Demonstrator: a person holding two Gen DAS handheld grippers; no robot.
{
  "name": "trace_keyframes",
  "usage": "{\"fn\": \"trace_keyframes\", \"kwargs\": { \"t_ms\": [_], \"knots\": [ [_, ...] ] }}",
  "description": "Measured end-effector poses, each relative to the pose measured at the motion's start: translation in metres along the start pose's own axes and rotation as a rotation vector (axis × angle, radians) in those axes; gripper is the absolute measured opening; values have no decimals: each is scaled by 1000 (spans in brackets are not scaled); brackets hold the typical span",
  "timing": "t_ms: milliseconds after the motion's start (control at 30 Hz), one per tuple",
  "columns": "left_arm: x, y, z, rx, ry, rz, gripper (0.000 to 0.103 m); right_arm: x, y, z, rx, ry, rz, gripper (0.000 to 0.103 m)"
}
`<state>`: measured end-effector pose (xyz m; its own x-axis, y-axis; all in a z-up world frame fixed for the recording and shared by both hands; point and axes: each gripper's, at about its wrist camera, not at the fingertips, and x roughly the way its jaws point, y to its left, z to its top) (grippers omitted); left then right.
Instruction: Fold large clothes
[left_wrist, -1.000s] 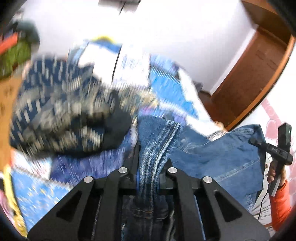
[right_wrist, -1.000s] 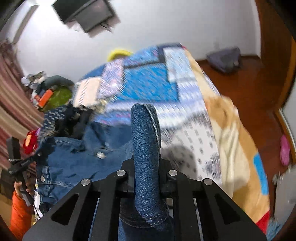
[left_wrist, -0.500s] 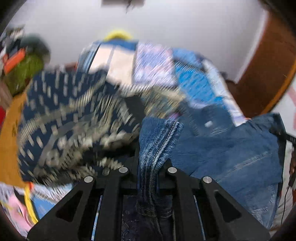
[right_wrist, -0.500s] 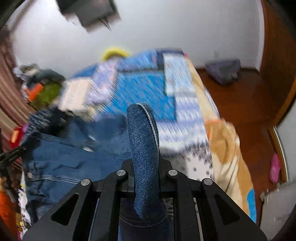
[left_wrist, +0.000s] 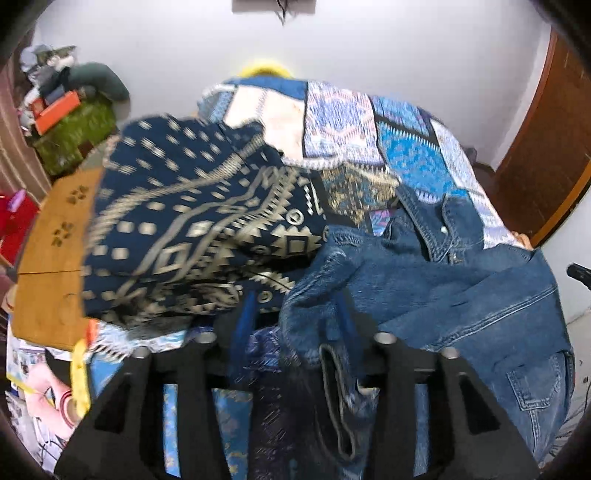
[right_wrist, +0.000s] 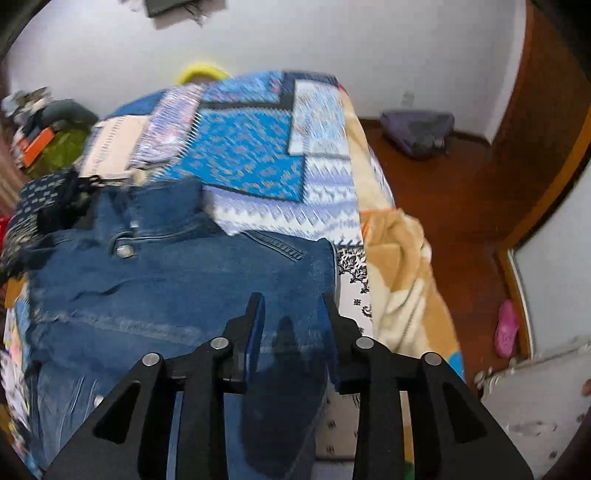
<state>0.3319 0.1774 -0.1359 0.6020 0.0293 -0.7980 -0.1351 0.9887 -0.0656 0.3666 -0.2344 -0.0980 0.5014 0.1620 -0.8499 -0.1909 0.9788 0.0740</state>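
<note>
A blue denim jacket (right_wrist: 166, 280) lies on the patchwork bedspread (right_wrist: 243, 151). It also shows in the left wrist view (left_wrist: 461, 288), bunched, with its collar toward the far side. My left gripper (left_wrist: 295, 314) is open, with a fold of the denim lying loose between its fingers. My right gripper (right_wrist: 291, 314) is open just above the jacket's near right part, and a denim fold slides down between its fingers.
A dark blue garment with a gold pattern (left_wrist: 192, 229) lies to the left of the jacket. An orange cloth (left_wrist: 51, 258) hangs at the bed's left edge. A cream and tan blanket (right_wrist: 399, 280) drapes over the right edge above a wooden floor (right_wrist: 461, 192). Clutter (left_wrist: 66, 114) is stacked far left.
Both grippers have opened and let go of the denim folds they held. The jacket has dropped onto the bed. Both grippers have moved down toward it.
</note>
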Motion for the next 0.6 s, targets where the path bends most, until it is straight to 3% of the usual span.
{"fn": "trace_keyframes", "kwargs": {
  "t_ms": [100, 167, 233, 400, 600],
  "knots": [
    [-26, 7, -7, -20, -32, -12, 62, -40, 6, -14, -22, -77, 7, 57],
    [-37, 11, -14, -38, -32, -21, 69, -60, 11, -22, -39, -127, 8, 64],
    [-50, 14, -26, -41, -39, -27, 70, -78, 15, -33, -53, -156, 10, 73],
    [-59, 16, -61, -20, 3, -36, 70, -93, 20, -62, -69, -163, 37, 73],
    [-44, 15, -120, -19, 130, -77, 70, -78, 20, -102, -41, -97, 43, 73]
  ]
}}
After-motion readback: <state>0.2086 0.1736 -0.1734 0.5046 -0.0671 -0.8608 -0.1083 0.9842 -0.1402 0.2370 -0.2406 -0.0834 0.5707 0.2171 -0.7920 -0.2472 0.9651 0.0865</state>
